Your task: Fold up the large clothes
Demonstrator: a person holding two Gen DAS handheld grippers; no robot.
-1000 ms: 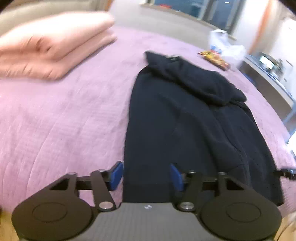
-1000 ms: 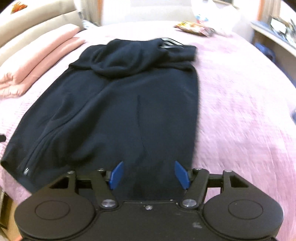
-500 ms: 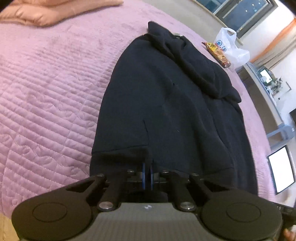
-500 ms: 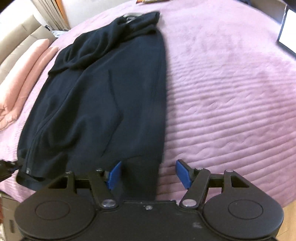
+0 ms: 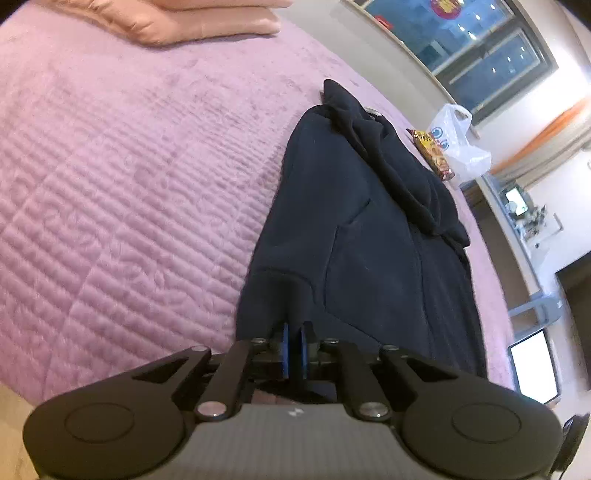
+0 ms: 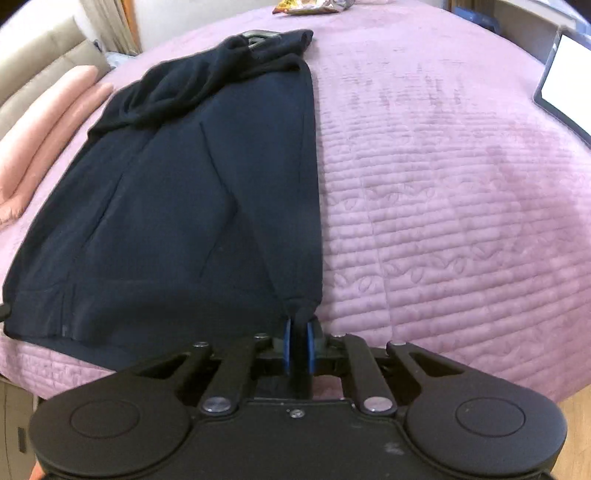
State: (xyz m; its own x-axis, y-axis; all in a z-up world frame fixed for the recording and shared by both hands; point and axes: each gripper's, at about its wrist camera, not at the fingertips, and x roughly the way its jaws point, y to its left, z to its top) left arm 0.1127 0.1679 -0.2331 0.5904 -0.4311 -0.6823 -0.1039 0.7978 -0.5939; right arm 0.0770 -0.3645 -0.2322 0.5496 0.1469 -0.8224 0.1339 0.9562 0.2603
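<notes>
Both claws are pinched onto fabric, left gripper (image 5: pixel 292 349) and right gripper (image 6: pixel 298 347) each clamping a hem corner of the soft dark navy garment (image 6: pixel 184 192) stretching toward 12 o'clock across the quilted, ribbed pink bedspread (image 6: pixel 443 184).

Soft indoor light, fisheye-warped edges, slight blur

Bedroom in a home. Wide bed (image 5: pixel 110 192) under pink quilted cover, folded pink blanket (image 5: pixel 207 18) at far left by padded headboard (image 6: pixel 33 74). Dark window (image 5: pixel 480 48) with orange curtain (image 5: pixel 554 133) far right, snack bag (image 5: pixel 432 151) and plastic bag (image 5: pixel 461 147) on bed, cluttered side table (image 5: pixel 524 221) at right.
</notes>
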